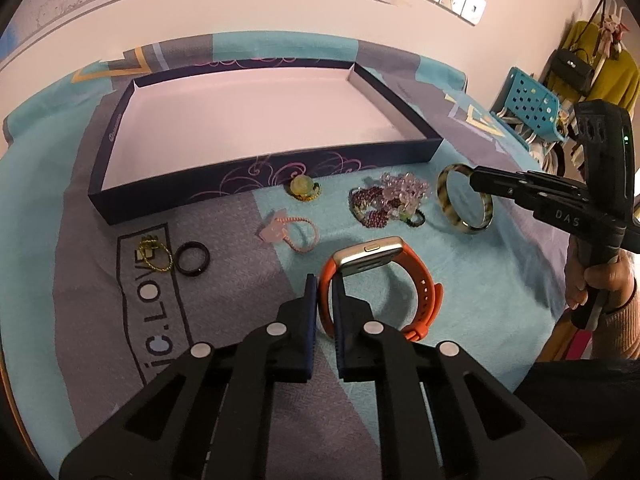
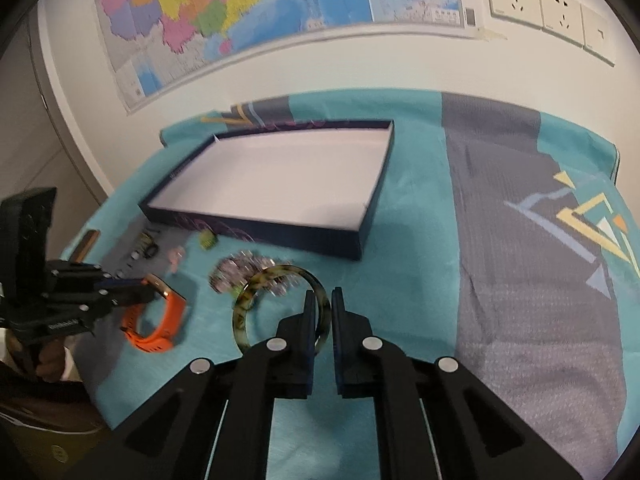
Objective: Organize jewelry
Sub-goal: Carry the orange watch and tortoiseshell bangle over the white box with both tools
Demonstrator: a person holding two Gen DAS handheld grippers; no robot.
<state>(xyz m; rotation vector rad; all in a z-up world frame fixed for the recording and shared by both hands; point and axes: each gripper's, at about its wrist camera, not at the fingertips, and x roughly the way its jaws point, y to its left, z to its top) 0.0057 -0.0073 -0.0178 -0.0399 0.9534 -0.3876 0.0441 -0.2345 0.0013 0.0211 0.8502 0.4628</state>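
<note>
An orange-strapped watch (image 1: pixel 416 280) stands on the cloth; my left gripper (image 1: pixel 324 284) is shut on its strap, also seen in the right wrist view (image 2: pixel 160 328). A mottled tortoiseshell bangle (image 1: pixel 460 204) is raised off the cloth; my right gripper (image 2: pixel 324 300) is shut on its rim (image 2: pixel 256 292). A dark blue box (image 1: pixel 120 152) with a white inside lies behind, empty. In front of it lie a yellow-green pendant (image 1: pixel 304 187), a pink bracelet (image 1: pixel 296 232), a heap of purple and clear beads (image 1: pixel 384 200), a black ring (image 1: pixel 193 259) and a gold ring (image 1: pixel 154 258).
The table is covered by a teal and grey cloth (image 2: pixel 520 280) printed with triangles. A wall with a map (image 2: pixel 240 12) and sockets (image 2: pixel 552 8) stands behind. A blue perforated basket (image 1: pixel 532 104) and hanging bags (image 1: pixel 572 68) are off the right edge.
</note>
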